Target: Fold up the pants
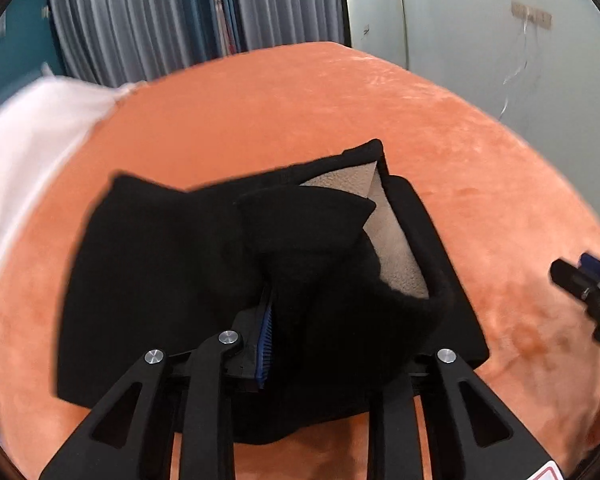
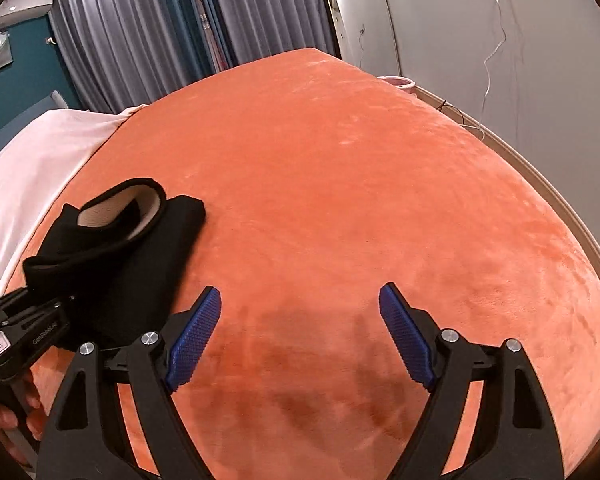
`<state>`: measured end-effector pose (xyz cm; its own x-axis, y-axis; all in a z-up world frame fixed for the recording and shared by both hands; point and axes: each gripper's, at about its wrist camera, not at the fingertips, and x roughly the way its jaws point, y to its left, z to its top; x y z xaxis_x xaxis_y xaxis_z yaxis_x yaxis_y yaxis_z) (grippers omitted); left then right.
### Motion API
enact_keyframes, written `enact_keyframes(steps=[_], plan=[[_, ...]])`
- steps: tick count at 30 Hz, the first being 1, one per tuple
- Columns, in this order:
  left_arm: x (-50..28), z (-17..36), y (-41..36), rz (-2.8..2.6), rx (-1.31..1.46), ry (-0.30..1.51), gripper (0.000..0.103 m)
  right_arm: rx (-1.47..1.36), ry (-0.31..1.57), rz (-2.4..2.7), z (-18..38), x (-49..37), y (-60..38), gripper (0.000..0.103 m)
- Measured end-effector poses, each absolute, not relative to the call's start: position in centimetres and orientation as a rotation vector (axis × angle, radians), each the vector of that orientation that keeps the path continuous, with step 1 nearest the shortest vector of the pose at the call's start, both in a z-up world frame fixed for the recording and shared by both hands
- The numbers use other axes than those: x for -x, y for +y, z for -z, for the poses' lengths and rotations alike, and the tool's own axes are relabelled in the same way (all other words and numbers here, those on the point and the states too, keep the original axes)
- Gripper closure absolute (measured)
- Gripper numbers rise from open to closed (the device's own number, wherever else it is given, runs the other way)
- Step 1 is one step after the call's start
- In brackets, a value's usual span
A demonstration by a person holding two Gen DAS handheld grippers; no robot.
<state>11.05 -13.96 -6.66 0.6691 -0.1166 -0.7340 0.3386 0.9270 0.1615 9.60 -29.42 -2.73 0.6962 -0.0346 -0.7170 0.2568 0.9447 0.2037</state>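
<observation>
The black pants (image 1: 172, 264) with a beige fleece lining (image 1: 396, 248) lie folded on the orange bedspread (image 1: 300, 108). My left gripper (image 1: 300, 344) is shut on a raised fold of the pants; one blue pad shows, the other is hidden by cloth. In the right wrist view the pants (image 2: 140, 256) lie at the left with the left gripper (image 2: 32, 320) on them. My right gripper (image 2: 300, 336) is open and empty above bare bedspread (image 2: 340, 184), to the right of the pants. It shows at the right edge of the left wrist view (image 1: 588, 292).
A white sheet (image 2: 32, 160) covers the bed's left side. Grey curtains (image 2: 160, 28) hang behind the bed. A white wall with a socket and cable (image 2: 496, 36) is at the right. The bed's right edge has a beige frame (image 2: 572, 216).
</observation>
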Motion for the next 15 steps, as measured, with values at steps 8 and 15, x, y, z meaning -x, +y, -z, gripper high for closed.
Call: enact_keyframes(steps=[8, 15], plan=[[-7.9, 2.8, -14.9, 0.183, -0.386, 0.706, 0.044, -0.297, 0.758, 0.143, 1.6, -9.1, -28.7, 0.024], [-4.9, -1.0, -12.7, 0.22, -0.304, 0.667, 0.029, -0.267, 0.737, 0.121, -0.2, -9.2, -27.4, 0.024]])
